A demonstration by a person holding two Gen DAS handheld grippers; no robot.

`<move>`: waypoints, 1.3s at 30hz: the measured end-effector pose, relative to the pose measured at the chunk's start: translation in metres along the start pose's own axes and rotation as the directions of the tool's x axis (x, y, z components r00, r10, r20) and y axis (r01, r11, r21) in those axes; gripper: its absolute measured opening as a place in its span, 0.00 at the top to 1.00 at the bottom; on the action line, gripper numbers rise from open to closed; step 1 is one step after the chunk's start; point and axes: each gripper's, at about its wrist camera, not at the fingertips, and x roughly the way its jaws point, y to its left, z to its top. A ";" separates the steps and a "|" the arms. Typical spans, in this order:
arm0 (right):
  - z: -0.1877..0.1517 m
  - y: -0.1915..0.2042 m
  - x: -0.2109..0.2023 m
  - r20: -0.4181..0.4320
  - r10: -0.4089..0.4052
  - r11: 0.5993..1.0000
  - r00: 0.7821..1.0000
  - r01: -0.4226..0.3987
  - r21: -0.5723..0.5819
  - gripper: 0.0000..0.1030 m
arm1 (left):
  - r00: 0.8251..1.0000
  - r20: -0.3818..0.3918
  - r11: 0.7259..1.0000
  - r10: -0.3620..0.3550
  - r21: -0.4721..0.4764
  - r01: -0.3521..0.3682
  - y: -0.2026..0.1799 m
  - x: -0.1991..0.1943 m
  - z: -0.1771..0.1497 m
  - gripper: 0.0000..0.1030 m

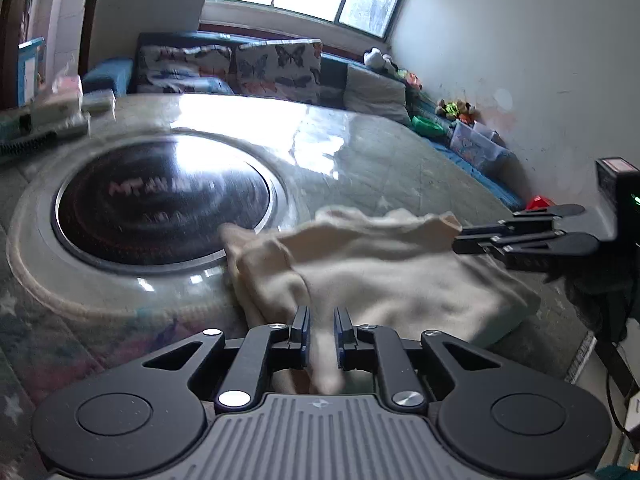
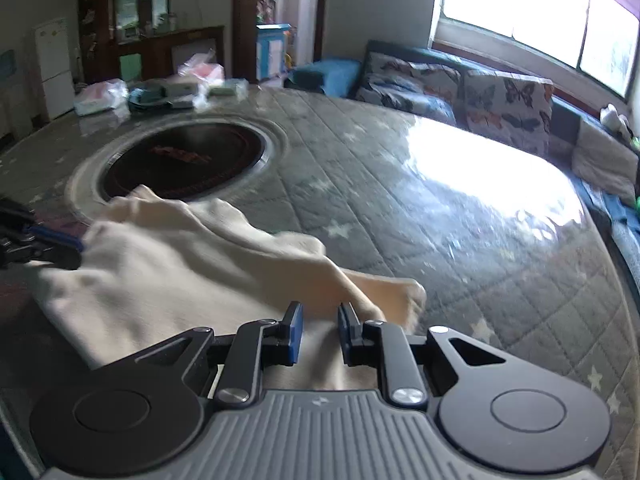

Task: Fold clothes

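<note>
A cream garment lies bunched on the quilted table cover, next to the round black cooktop. My left gripper is shut on a fold of its near edge, with cloth running between the fingers. My right gripper is shut on another edge of the same garment. In the left wrist view the right gripper comes in from the right and holds the garment's far corner. In the right wrist view the left gripper shows at the left edge, holding the cloth.
A round black induction cooktop sits inset in the table. Bags and boxes lie at the table's far side. A sofa with butterfly cushions runs under the window. Toys and a bin line the wall.
</note>
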 end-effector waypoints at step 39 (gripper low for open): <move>0.017 0.171 0.009 -0.068 0.378 0.855 0.923 -0.376 -0.358 0.78 | 0.993 0.000 0.980 0.120 -0.158 -0.118 0.044 -0.020 -0.012 0.74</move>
